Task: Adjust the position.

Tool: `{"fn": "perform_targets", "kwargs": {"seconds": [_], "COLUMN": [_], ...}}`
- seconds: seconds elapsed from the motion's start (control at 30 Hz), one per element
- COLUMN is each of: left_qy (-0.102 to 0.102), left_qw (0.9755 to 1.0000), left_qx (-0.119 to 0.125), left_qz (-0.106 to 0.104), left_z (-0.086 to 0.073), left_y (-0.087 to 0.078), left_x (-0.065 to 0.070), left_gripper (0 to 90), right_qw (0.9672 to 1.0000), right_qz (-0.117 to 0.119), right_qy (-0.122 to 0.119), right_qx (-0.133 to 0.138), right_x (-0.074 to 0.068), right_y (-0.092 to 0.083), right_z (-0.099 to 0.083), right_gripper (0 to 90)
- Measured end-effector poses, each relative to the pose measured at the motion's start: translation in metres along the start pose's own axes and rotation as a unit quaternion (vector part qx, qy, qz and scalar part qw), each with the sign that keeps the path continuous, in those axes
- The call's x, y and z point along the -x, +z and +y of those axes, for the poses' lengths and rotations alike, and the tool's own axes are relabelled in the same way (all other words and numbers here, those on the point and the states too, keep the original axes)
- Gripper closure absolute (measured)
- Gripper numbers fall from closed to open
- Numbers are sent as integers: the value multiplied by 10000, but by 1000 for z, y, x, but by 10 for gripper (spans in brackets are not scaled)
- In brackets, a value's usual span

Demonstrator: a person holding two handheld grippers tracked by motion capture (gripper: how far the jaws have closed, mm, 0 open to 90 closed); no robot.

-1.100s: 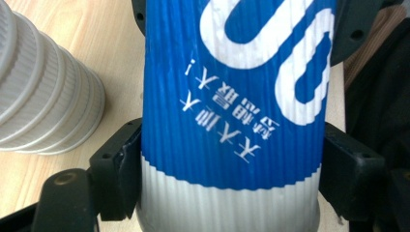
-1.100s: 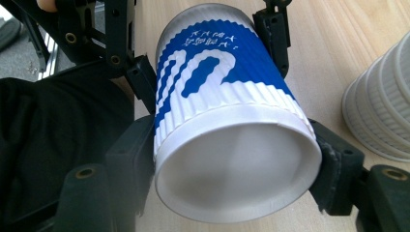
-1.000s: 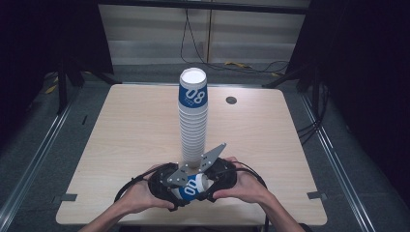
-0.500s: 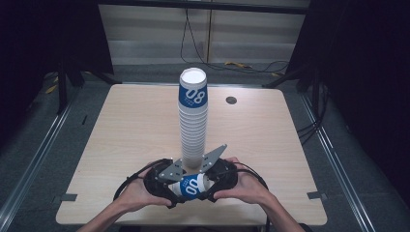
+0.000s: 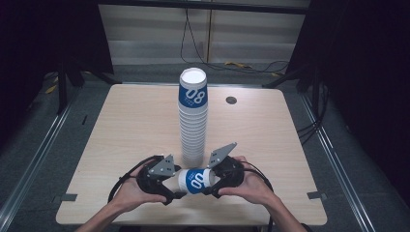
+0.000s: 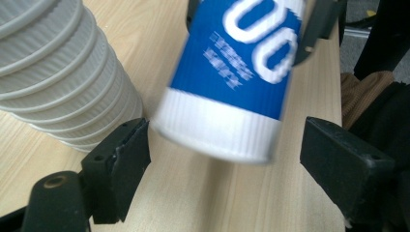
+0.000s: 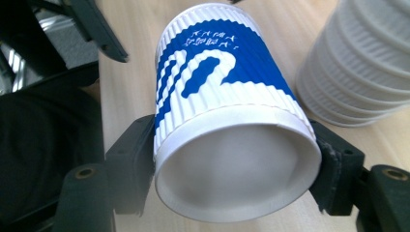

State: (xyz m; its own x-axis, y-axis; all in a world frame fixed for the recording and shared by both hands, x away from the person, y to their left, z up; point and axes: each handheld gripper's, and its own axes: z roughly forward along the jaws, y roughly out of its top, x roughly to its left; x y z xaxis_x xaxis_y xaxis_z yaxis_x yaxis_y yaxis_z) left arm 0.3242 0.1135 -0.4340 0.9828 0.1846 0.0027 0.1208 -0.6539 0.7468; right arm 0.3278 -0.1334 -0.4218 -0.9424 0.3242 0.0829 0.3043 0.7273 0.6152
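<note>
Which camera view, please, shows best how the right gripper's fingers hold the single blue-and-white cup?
The right gripper view: both fingers press the cup at its closed base end. The left gripper view shows the cup's rim end between open fingers, blurred. The high view shows it lying sideways between both grippers.

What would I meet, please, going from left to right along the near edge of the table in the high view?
Left hand → left gripper → blue-and-white cup, lying on its side → right gripper, clamped on the cup's end → right hand.
</note>
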Motion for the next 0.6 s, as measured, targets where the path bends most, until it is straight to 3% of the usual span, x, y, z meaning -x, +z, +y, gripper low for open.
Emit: {"fn": "perform_targets", "kwargs": {"seconds": [0.13,0.37,0.6], "left_qy": [-81,-538,-527], "left_qw": [9999,9975,9957], "left_qx": [66,461,728], "left_qz": [34,-53,-213], "left_z": [-2,-14,-20], "left_y": [-6,-12,-16], "left_x": [-3,-11,-11], "left_gripper": [179,160,159], "right_qw": [9995,9974,9961], "right_qz": [-120,78,176], "right_qy": [134,373,351], "right_qx": [245,611,786], "right_x": [2,7,5], "right_y": [-5,-8,-5], "right_z": [-3,-10,-14], "right_gripper": [290,290,288]}}
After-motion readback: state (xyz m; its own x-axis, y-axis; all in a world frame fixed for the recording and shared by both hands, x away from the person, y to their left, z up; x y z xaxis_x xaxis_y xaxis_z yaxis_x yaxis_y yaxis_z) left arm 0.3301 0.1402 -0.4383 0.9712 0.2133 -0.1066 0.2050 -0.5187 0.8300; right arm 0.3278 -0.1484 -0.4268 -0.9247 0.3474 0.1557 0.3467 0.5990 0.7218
